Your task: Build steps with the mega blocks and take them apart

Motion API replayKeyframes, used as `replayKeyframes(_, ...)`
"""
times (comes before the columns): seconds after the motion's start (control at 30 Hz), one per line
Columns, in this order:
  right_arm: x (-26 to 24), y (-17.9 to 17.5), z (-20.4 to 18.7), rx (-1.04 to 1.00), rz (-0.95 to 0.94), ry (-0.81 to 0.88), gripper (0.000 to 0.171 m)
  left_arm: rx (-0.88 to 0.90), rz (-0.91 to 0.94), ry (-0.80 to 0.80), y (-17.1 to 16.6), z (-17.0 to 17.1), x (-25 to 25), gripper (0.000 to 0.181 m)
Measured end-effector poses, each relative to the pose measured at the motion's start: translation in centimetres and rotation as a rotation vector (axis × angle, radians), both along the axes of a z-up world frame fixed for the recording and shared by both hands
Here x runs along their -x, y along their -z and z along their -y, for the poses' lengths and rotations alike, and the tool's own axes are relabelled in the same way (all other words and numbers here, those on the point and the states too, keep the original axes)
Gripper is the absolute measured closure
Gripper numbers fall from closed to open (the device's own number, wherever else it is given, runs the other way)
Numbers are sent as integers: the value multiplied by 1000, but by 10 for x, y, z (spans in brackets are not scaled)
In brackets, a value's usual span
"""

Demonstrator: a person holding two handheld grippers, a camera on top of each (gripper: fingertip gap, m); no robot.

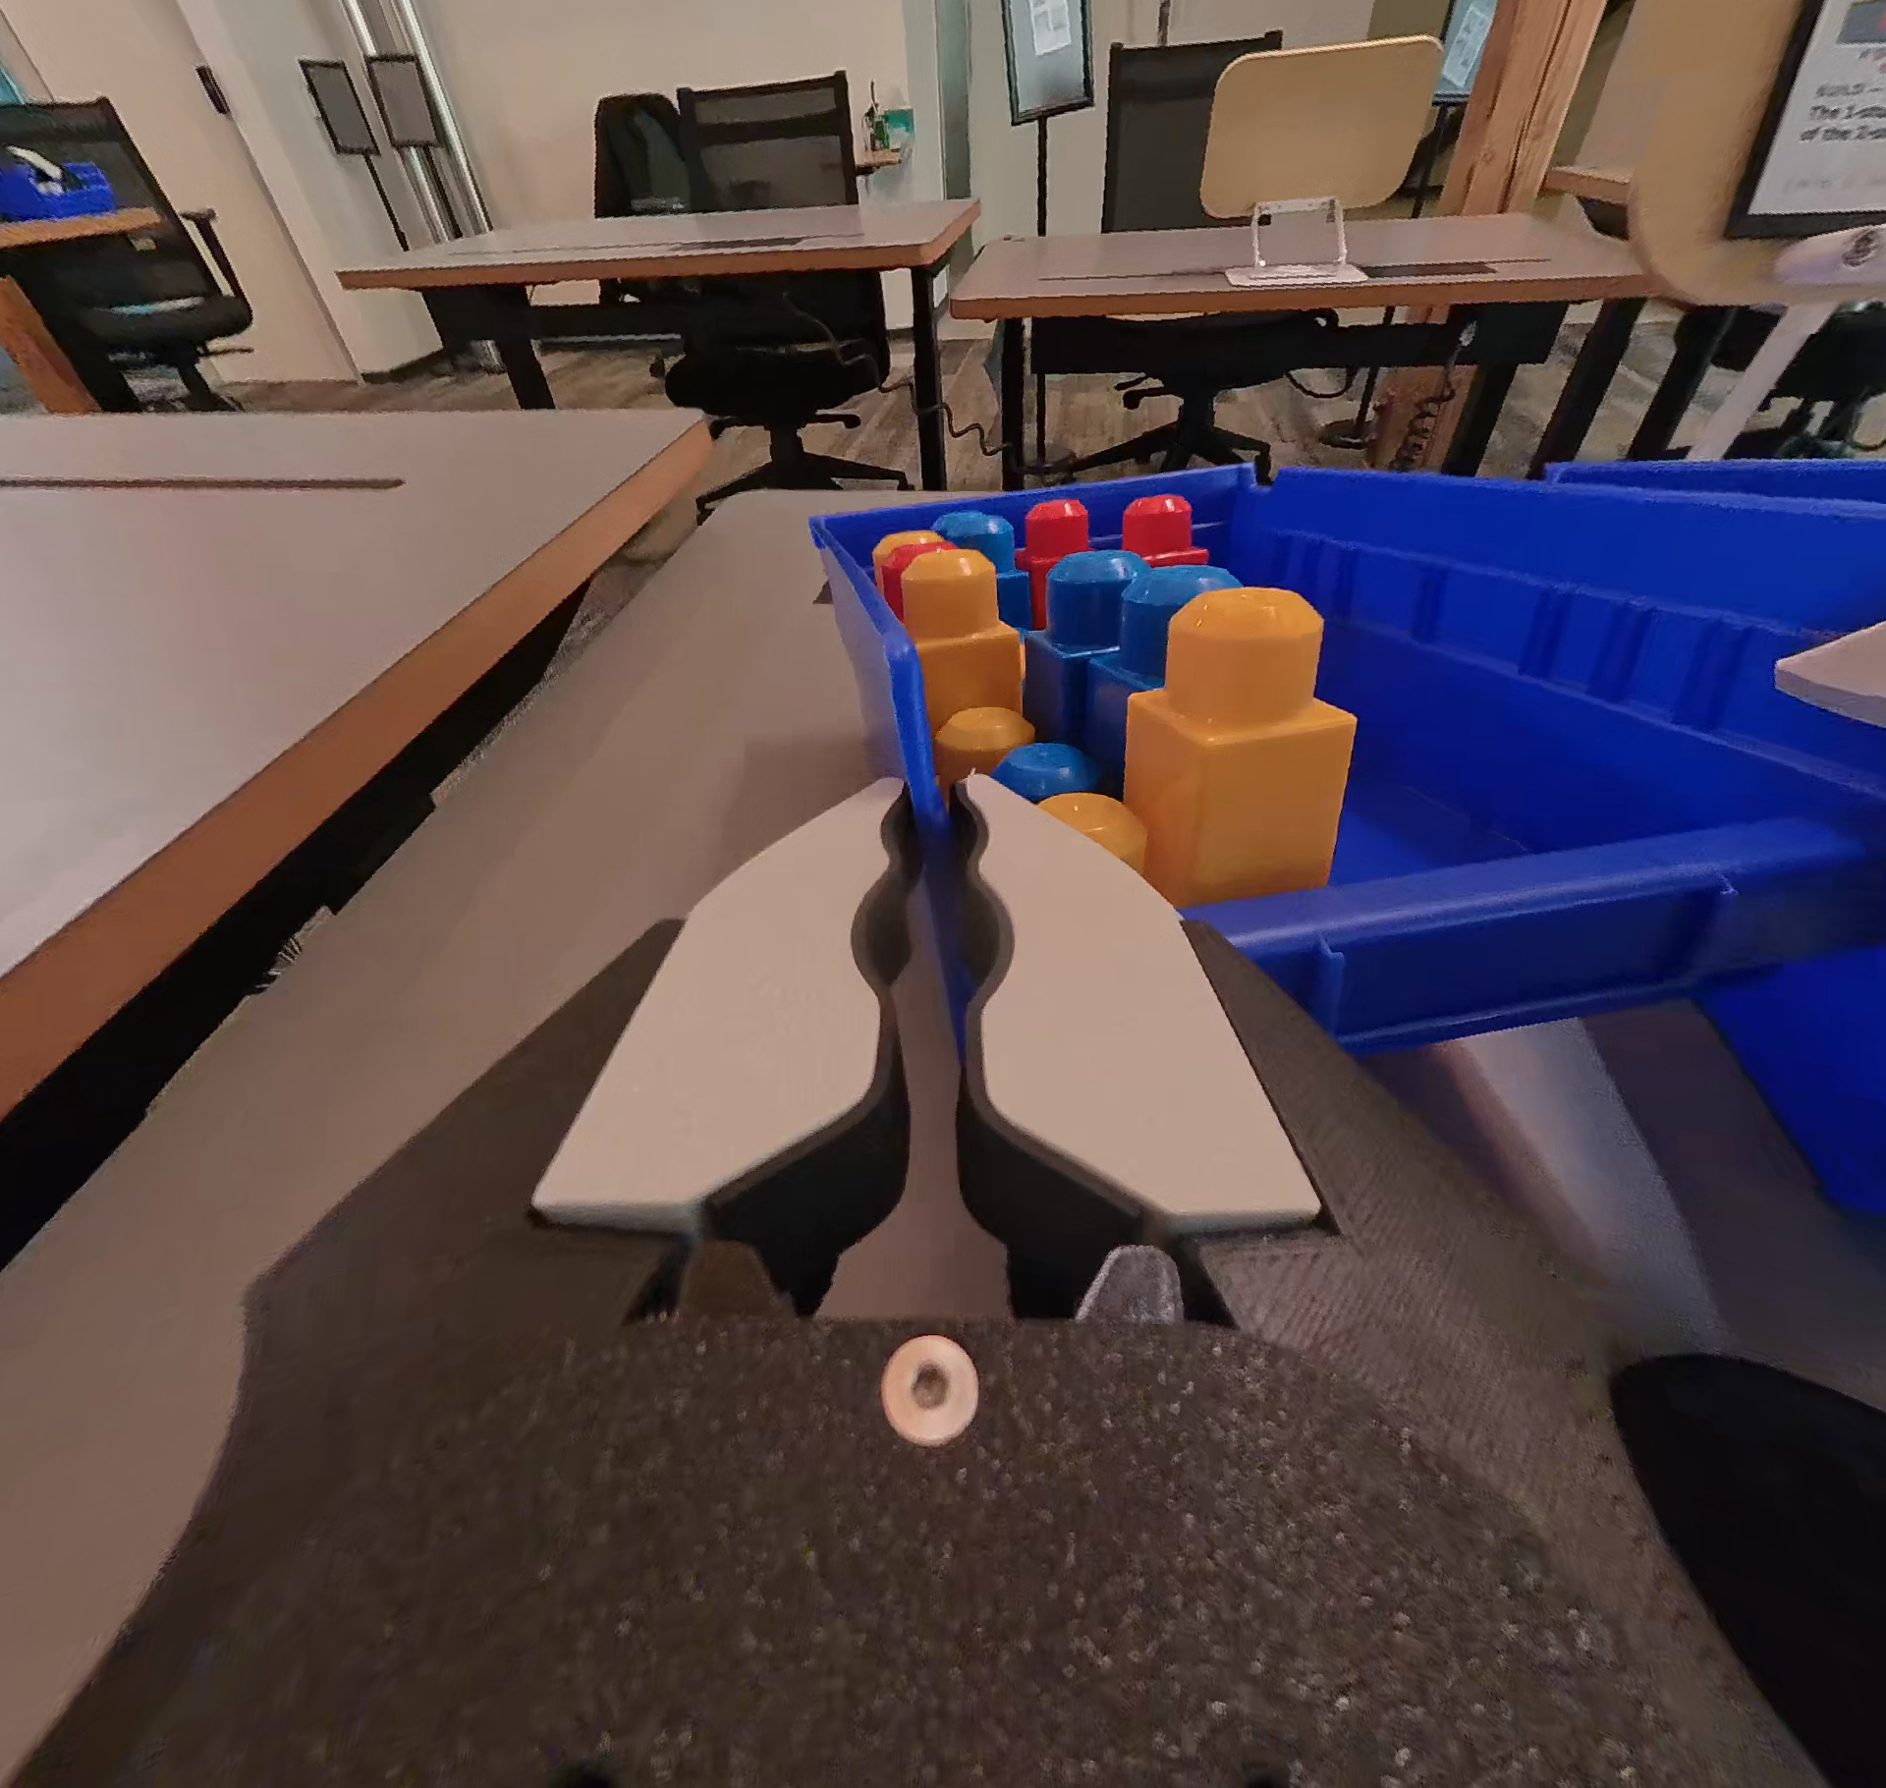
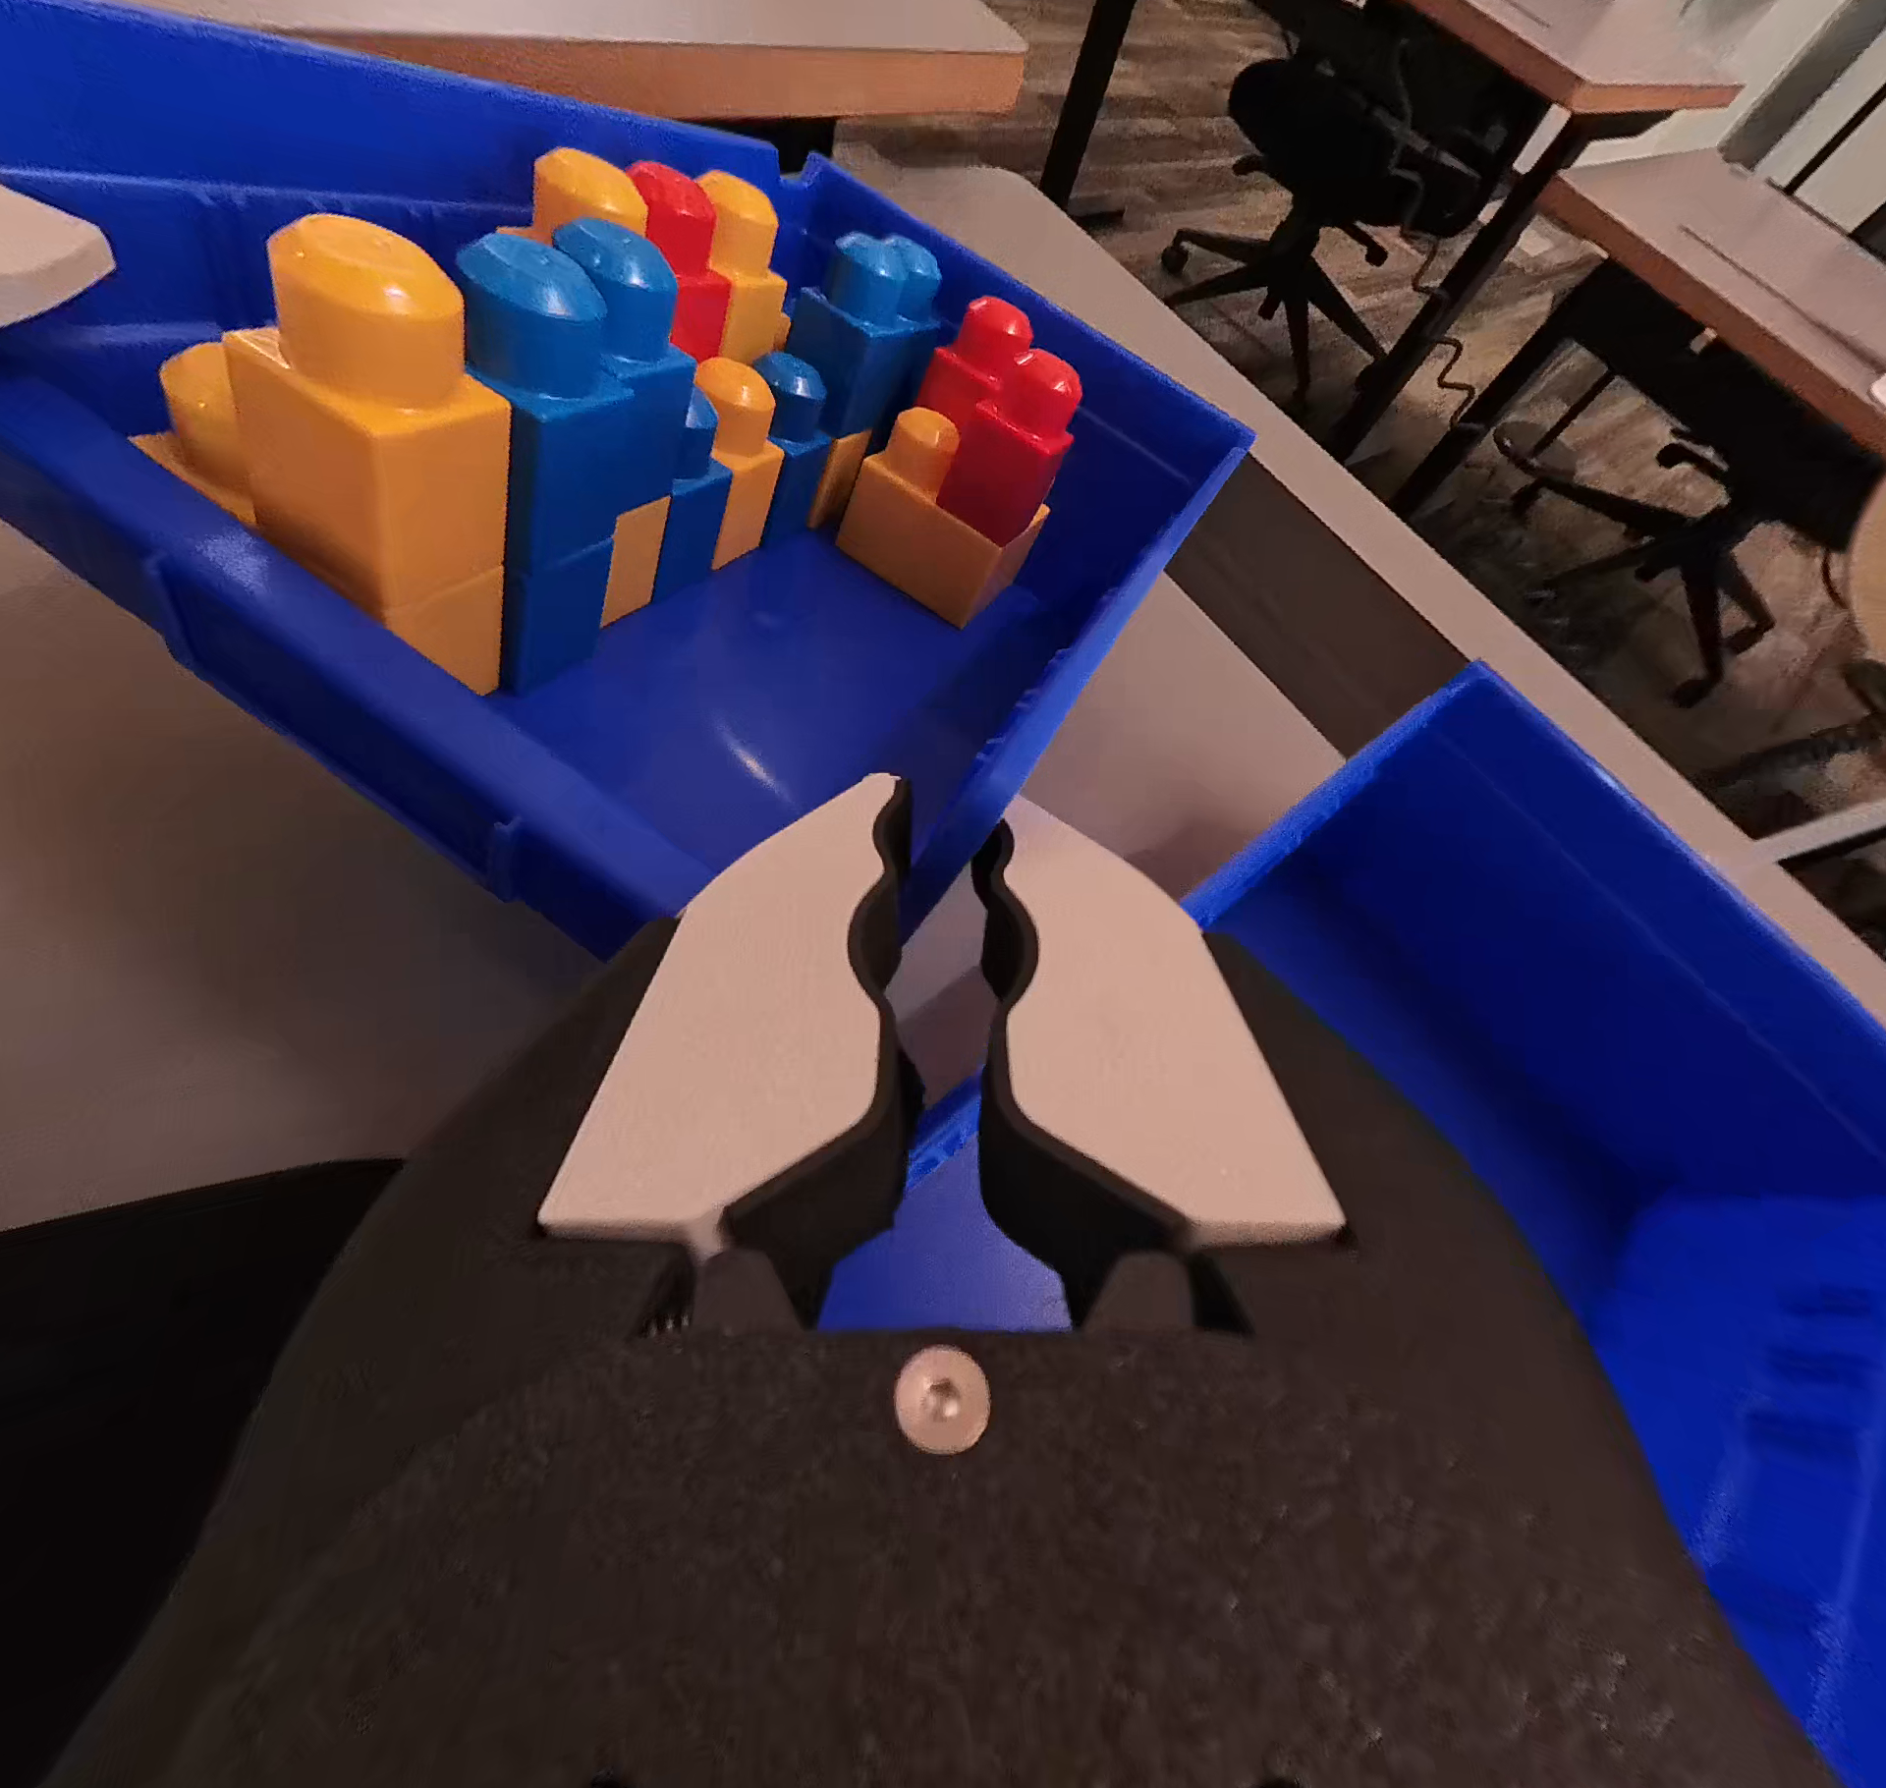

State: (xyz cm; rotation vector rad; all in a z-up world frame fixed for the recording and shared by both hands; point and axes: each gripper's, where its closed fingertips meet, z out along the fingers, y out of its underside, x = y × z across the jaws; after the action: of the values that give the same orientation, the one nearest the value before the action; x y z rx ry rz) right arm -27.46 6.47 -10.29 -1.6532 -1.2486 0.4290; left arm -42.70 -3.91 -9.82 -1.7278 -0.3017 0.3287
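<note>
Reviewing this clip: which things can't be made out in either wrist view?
- Lower layers of the stacked plastic blocks: left wrist view, hidden by the blue plastic bin's wall.
- Second blue bin: right wrist view, cut off by the frame edge and the right gripper; contents unseen.
- Left gripper: whether it pinches the bin wall is unclear.

An open-plan office, set up with rows of desks.

Grey-topped desks with wood edges [image 1: 653,244] stand in lines on a wood-look floor [image 2: 1204,208], each with a black mesh swivel chair [image 1: 776,208] tucked behind. Framed notices on thin stands [image 1: 1043,29] line the pale walls, and cables trail under one desk.
</note>
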Motion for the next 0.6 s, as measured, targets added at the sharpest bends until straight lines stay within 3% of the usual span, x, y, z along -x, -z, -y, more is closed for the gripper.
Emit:
replayKeyframes(0.2, 12, 4, -6, -67, 110, -8, 159, -17, 22, -44, 9, -4, 14, 177)
replayKeyframes(0.43, 14, 23, -5, -96, 211, 3, 153, 62, 66, -147, 32, -7, 24, 177)
replayKeyframes(0.6, 10, 28, -3, -112, 243, 3, 150, 124, 97, -137, 48, -9, 25, 177)
